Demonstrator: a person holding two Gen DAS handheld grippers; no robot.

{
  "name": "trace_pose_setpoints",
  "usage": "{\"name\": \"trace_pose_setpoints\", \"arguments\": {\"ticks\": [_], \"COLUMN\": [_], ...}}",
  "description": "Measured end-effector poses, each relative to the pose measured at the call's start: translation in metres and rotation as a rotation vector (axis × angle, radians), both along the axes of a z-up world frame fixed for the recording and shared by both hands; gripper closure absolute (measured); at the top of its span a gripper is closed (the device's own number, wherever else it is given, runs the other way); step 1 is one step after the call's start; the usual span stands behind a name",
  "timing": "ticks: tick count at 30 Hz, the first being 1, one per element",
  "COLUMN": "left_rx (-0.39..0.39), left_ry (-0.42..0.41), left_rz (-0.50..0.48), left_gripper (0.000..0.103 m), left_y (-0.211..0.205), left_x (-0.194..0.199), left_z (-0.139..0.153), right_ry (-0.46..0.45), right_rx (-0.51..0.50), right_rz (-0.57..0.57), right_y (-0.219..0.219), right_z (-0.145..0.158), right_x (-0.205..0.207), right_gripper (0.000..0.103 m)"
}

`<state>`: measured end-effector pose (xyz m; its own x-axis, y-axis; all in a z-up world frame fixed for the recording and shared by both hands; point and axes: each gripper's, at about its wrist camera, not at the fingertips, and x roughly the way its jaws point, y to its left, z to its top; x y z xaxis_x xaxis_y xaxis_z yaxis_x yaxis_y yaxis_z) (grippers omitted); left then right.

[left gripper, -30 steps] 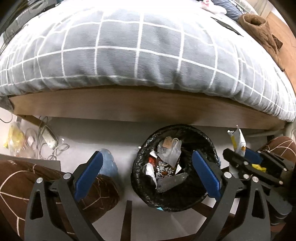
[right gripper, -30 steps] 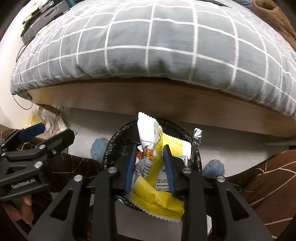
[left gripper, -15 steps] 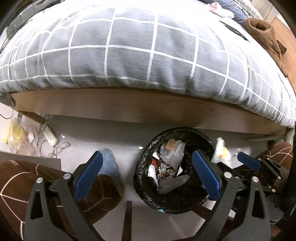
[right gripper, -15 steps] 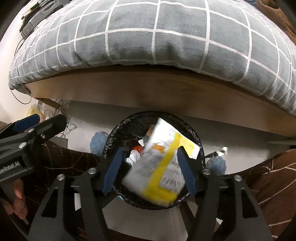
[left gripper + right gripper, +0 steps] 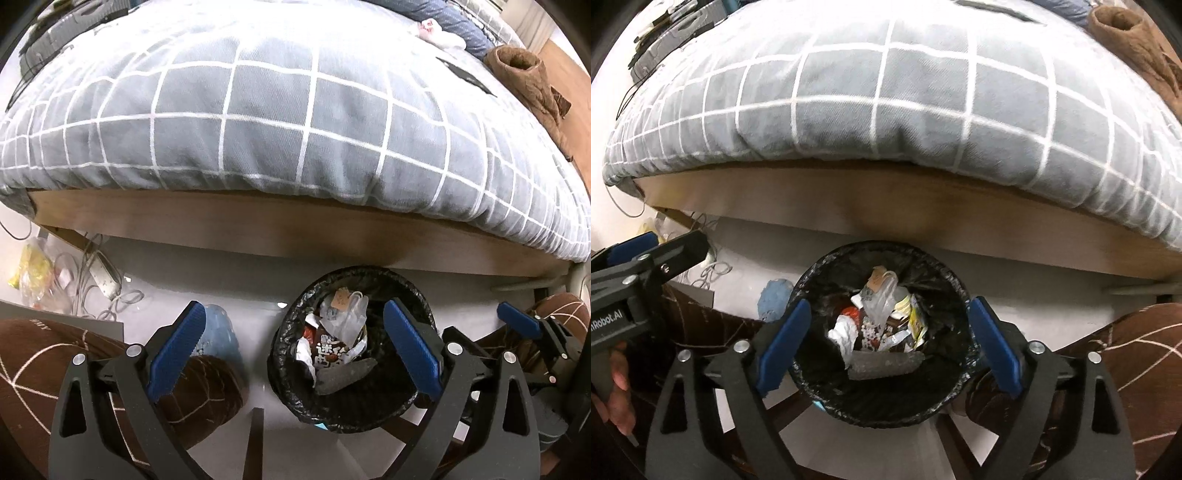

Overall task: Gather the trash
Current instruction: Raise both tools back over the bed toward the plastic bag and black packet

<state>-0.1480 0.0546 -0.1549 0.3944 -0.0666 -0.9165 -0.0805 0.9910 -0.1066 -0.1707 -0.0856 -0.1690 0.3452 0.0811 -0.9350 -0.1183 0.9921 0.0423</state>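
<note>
Left gripper (image 5: 291, 339): spread wide with nothing between the pads, as a second ago; it hangs over the floor, its right finger over the bin's rim.
Right gripper (image 5: 890, 339): a second ago it pinched a yellow packet; its jaws have just been opening and now stand wide and bare, straddling the bin.
Bin (image 5: 809, 280): black-lined, on the floor just before the bed (image 5: 886, 110), between the person's knees.
Packet (image 5: 916, 319): gone from the pads; it now lies inside the bin among the other wrappers, at their right side.
</note>
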Motion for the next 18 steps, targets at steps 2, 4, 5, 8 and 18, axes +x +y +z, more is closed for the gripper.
{"name": "trace_pose_setpoints", "arguments": {"ticks": [2, 4, 5, 8, 18], "left_rx": [-0.002, 0.004, 0.005, 0.010, 0.011], "left_ry": [-0.014, -0.031, -0.038, -0.066, -0.136], "left_rz": [-0.003, -0.014, -0.019, -0.029, -0.062], "left_gripper": [0.008, 0.008, 0.008, 0.007, 0.006], "left_y": [-0.001, -0.005, -0.006, -0.010, -0.027], "left_x": [0.000, 0.000, 0.001, 0.001, 0.015], "left_z": [0.005, 0.012, 0.014, 0.024, 0.058], "right_ry": [-0.039, -0.083, -0.096, -0.140, -0.276], "right_rx": [-0.010, -0.029, -0.033, -0.044, -0.092], "right_rz": [-0.008, -0.022, -0.028, -0.059, -0.104], "right_y": [-0.004, -0.010, -0.014, -0.027, -0.056], "right_z": [0.010, 0.020, 0.024, 0.040, 0.092], "right_x": [-0.002, -0.005, -0.005, -0.007, 0.001], "right_gripper": [0.015, 0.013, 0.013, 0.013, 0.013]}}
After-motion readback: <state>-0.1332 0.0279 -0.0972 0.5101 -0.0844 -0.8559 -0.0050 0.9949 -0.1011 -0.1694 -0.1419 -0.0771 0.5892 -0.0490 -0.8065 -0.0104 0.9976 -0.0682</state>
